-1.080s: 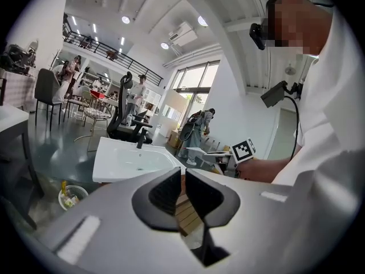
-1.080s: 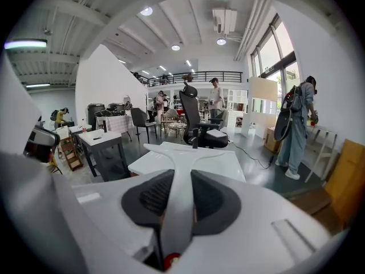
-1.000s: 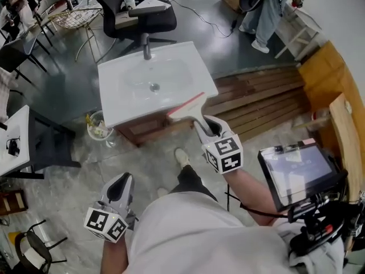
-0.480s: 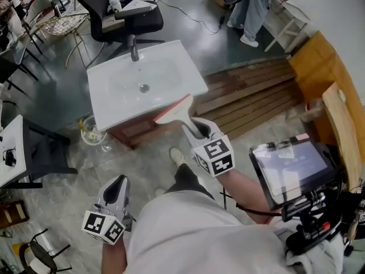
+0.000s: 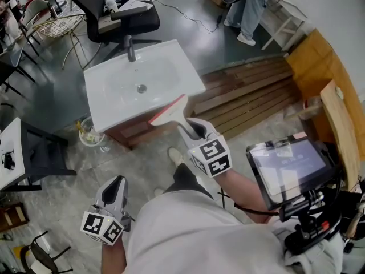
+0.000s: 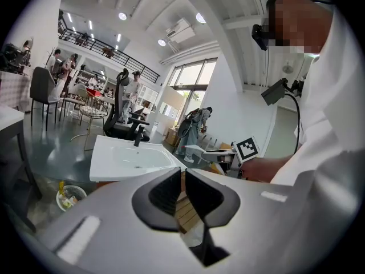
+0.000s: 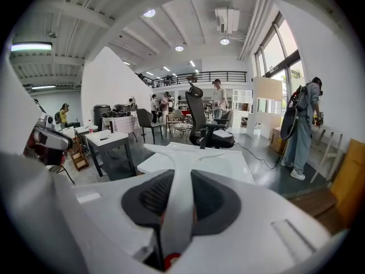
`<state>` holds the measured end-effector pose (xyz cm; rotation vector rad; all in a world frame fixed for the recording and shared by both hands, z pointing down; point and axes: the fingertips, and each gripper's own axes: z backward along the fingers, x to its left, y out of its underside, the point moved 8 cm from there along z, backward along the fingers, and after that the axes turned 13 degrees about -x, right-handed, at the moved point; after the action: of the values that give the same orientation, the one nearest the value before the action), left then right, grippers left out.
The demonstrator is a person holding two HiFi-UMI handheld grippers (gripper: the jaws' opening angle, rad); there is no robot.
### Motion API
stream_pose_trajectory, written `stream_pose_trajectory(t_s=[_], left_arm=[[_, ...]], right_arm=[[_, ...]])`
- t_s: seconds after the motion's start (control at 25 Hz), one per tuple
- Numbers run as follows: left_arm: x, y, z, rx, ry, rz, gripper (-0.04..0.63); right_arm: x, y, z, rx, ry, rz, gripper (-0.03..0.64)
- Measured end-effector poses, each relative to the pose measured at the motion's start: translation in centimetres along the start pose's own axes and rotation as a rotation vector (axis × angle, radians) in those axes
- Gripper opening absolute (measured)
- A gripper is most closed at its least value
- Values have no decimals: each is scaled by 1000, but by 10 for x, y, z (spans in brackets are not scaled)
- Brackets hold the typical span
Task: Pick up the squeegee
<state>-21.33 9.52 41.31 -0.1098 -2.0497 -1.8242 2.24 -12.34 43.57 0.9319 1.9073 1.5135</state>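
The squeegee (image 5: 169, 111) has a white handle and a red-edged blade; it hangs in the air just off the front edge of the white sink (image 5: 108, 113). My right gripper (image 5: 193, 131) is shut on its handle, below the blade. In the right gripper view the handle (image 7: 181, 176) runs up between the dark pads (image 7: 149, 197) to the crossbar, with the sink (image 7: 231, 163) beyond. Low at the left, my left gripper (image 5: 116, 182) is away from the sink. Its jaws (image 6: 183, 178) stand nearly together with nothing between them.
A black office chair (image 5: 122, 16) stands behind the sink, and a person (image 5: 248, 7) stands at the back right. A small waste bin (image 5: 90, 134) sits left of the cabinet. Wooden planks (image 5: 256, 96) lie on the floor to the right. A screen rig (image 5: 291, 164) hangs by my right arm.
The right gripper has drawn the squeegee slightly away from the sink's front edge, toward me. The left gripper has stayed where it was.
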Motion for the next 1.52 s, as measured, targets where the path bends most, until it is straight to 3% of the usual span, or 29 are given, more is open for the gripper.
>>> stream_pose_trajectory(t_s=[1.52], left_arm=[[1, 2, -7, 10, 20, 7, 31]], right_arm=[[2, -4, -1, -7, -18, 22, 95]])
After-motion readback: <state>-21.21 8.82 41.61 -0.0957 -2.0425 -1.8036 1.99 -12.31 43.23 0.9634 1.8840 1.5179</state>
